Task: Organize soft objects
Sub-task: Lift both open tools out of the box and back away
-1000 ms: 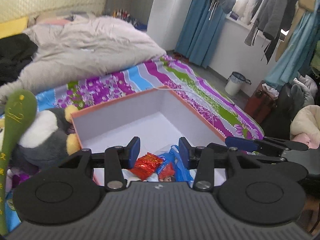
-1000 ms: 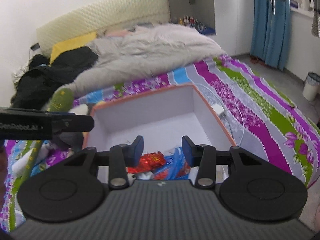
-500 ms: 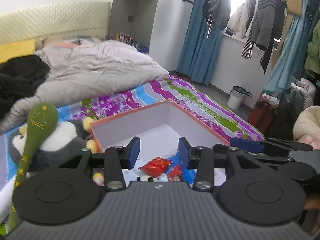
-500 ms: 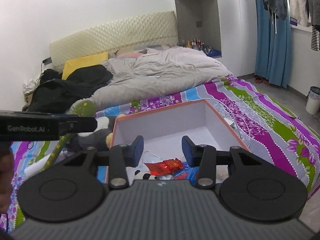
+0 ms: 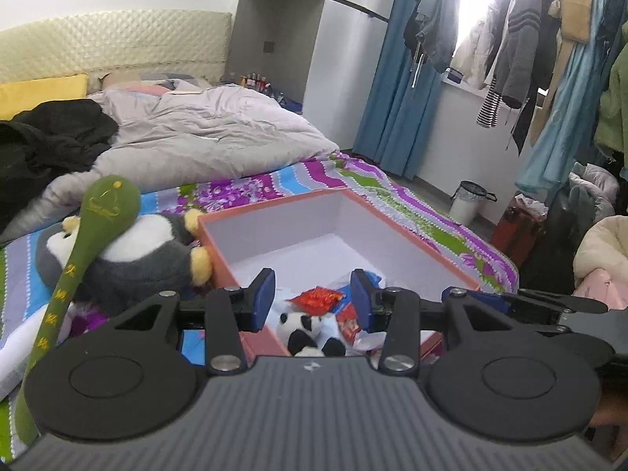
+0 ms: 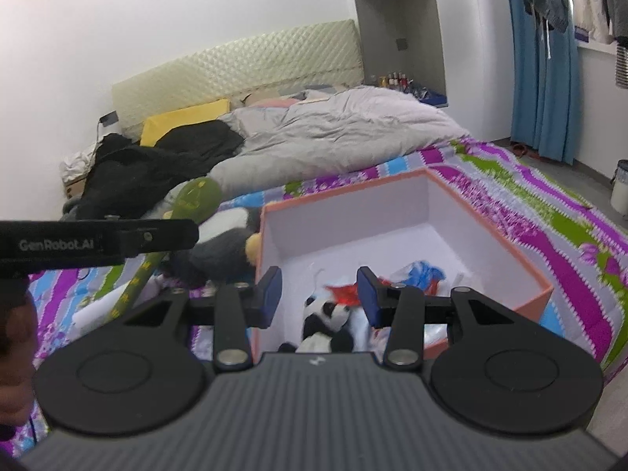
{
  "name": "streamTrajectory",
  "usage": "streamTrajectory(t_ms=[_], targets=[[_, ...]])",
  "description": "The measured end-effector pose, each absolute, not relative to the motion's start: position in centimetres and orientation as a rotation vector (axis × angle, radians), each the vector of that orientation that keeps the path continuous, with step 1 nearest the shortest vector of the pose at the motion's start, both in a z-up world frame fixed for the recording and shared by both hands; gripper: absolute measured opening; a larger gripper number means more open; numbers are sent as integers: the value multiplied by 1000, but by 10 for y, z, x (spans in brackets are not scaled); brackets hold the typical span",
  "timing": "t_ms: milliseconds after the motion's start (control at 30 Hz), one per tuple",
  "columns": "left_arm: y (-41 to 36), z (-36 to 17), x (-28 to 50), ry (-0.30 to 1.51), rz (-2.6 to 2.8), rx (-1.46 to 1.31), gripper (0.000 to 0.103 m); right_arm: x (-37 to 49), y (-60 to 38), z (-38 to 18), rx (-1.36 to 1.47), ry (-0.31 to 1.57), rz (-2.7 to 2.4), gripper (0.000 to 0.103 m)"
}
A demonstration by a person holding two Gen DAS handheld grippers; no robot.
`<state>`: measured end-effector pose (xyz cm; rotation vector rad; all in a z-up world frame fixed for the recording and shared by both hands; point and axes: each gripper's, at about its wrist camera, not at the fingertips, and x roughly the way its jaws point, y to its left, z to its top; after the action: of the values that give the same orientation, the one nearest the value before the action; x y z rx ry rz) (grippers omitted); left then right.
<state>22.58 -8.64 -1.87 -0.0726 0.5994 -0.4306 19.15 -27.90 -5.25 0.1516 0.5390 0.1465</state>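
An orange box with a white inside (image 5: pixel 392 235) (image 6: pixel 463 212) lies on the striped bedspread. In its near part lie a small panda plush (image 5: pixel 302 331) (image 6: pixel 325 318), a red packet (image 5: pixel 318 297) and blue-white wrappers (image 6: pixel 420 271). A grey penguin plush (image 5: pixel 129 255) (image 6: pixel 219 243) and a long green plush spoon (image 5: pixel 94 231) (image 6: pixel 188 204) lie left of the box. My left gripper (image 5: pixel 312 298) is open and empty above the box's near edge. My right gripper (image 6: pixel 318 292) is open and empty above the panda.
A grey duvet (image 5: pixel 204 133) and black clothes (image 5: pixel 51 137) cover the far bed. Hanging clothes (image 5: pixel 522 47), a white bin (image 5: pixel 469 202) and piled clothing (image 5: pixel 600 259) stand at the right. The left gripper's body (image 6: pixel 98 241) crosses the right wrist view's left side.
Both grippers have risen and drawn back from the box, so more of the room shows. The panda plush has come into view in the box. Jaws stay open.
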Motion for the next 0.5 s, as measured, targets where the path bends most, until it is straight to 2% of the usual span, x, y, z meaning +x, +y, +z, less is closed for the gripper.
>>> streamTrajectory(t_ms=[500], targets=[[-35,-57,194,613,-384,-115,48,165,-231,-72,91,565,144,45]])
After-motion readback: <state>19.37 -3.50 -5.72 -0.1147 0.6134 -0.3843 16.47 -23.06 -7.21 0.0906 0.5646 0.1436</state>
